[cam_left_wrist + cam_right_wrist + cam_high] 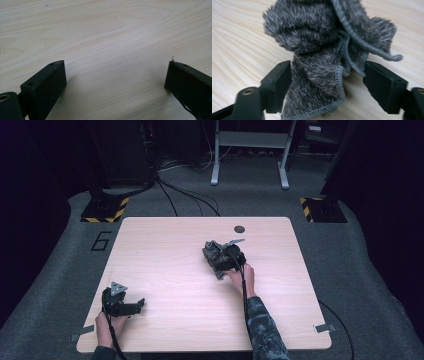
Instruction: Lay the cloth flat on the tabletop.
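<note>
1. A grey fluffy cloth (329, 50) lies bunched on the light wooden table (165, 250), right of centre and toward the far edge; in the high view (216, 254) it reads only as a dark crumpled lump.
2. The right gripper view brings out what the high view cannot: long shaggy pile, a stitched overlock hem curling along the edges, and a thin hanging loop of the same grey.
3. The right gripper (328, 80) has its jaws on either side of the cloth's lower folds; the left jaw touches the fabric, the right sits just beside it, so a firm clamp cannot be told.
4. In the high view the right hand (242, 275) holds that gripper (227, 257) against the cloth.
5. The left gripper (115, 75) has its jaws set wide apart over bare wood grain.
6. The high view places it (122, 302) near the table's front left corner, in the left hand (110, 322), well apart from the cloth.
</note>
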Tool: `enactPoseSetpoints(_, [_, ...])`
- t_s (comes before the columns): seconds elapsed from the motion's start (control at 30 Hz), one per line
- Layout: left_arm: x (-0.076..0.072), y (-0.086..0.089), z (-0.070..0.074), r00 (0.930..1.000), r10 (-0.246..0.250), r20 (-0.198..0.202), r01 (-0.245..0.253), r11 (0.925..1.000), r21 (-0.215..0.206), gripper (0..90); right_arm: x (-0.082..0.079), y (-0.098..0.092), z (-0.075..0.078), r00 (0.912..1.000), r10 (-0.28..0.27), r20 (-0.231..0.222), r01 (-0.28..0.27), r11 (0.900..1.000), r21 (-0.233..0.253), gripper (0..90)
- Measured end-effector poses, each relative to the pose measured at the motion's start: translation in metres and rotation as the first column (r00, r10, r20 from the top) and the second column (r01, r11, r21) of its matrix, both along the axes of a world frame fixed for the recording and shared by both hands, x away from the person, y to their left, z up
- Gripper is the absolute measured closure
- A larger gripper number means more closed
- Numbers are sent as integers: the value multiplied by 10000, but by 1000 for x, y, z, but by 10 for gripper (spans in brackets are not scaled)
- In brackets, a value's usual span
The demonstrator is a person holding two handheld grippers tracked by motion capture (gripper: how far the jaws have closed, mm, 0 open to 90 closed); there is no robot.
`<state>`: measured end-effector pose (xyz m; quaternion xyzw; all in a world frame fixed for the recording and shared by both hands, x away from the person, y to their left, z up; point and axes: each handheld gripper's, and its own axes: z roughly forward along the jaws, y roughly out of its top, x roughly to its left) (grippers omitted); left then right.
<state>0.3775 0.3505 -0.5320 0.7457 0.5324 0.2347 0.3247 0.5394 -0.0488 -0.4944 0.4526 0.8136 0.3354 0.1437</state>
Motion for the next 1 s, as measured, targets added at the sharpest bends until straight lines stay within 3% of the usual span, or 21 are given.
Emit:
enactPoseSetpoints(0.03, [0,0,0,10000,-9,-8,9,10000,13,34,1,2,-3,10000,10,-82,-12,9997,-262,337])
enactPoseSetpoints(0.17, [0,0,0,10000,-10,-7,10,10000,16,35,2,5,-7,9999,-24,-130,17,9983,-576,424])
enactPoseSetpoints(0.23, [0,0,0,10000,1,-20,-1,10000,27,35,3,7,-9,9998,9,-207,-25,9970,-768,513])
enactPoseSetpoints(0.37, [0,0,0,10000,10,-17,-10,10000,28,35,2,9,-11,9998,115,-139,-125,9971,-757,678])
enactPoseSetpoints(0.47, [0,0,0,10000,13,-14,-13,10000,27,35,0,10,-8,9998,188,-56,-191,9972,-725,744])
enactPoseSetpoints(0.53, [0,0,0,10000,12,-5,-12,10000,31,36,-2,10,-7,9997,217,113,-209,9977,-650,760])
enactPoseSetpoints(0.77, [0,0,0,10000,10,-8,-10,10000,30,36,-9,4,-1,9992,402,59,-399,9986,-359,769])
enactPoseSetpoints(1.0, [0,0,0,10000,12,-3,-12,10000,31,36,-32,-1,12,9971,711,267,-705,9972,-236,766])
